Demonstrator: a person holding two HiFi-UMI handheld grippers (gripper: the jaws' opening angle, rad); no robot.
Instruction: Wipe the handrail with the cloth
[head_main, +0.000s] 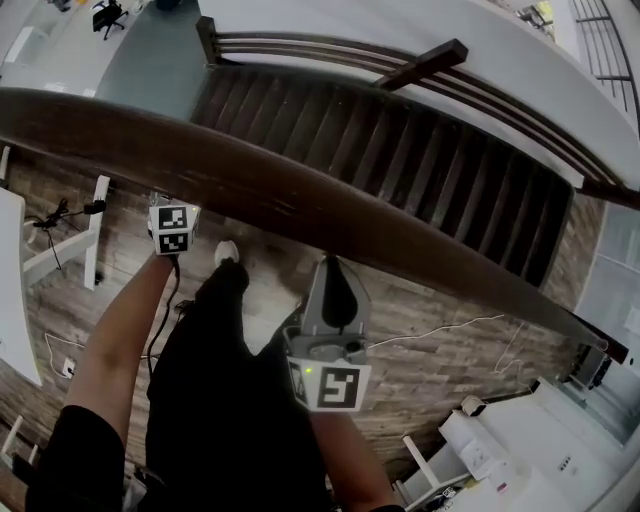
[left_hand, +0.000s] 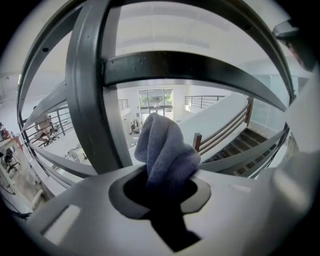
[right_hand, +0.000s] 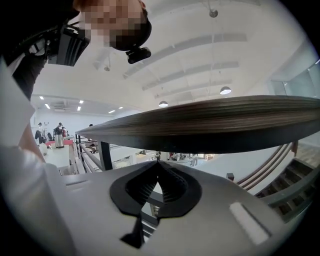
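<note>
Left gripper (left_hand: 167, 186): I have its jaws clamped on a crumpled blue-grey terry cloth (left_hand: 162, 150), which bulges up out of them in the left gripper view. Dark grey metal railing bars (left_hand: 92, 95) cross close behind the cloth; I cannot tell whether it touches them. In the head view only this gripper's marker cube (head_main: 173, 228) shows, just beside the near edge of the long dark brown wooden handrail (head_main: 300, 195), which runs diagonally from upper left to lower right.

Right gripper (right_hand: 158, 172): its ribbed black pads (right_hand: 172, 185) are pressed together at the tips, with nothing between them. The handrail's underside spans the right gripper view above the jaws. In the head view this gripper points up at the rail's near edge, well apart from the left one.

Background: a dark wooden staircase (head_main: 400, 150) descends beyond the rail, and a plank floor (head_main: 450, 360) lies below.
</note>
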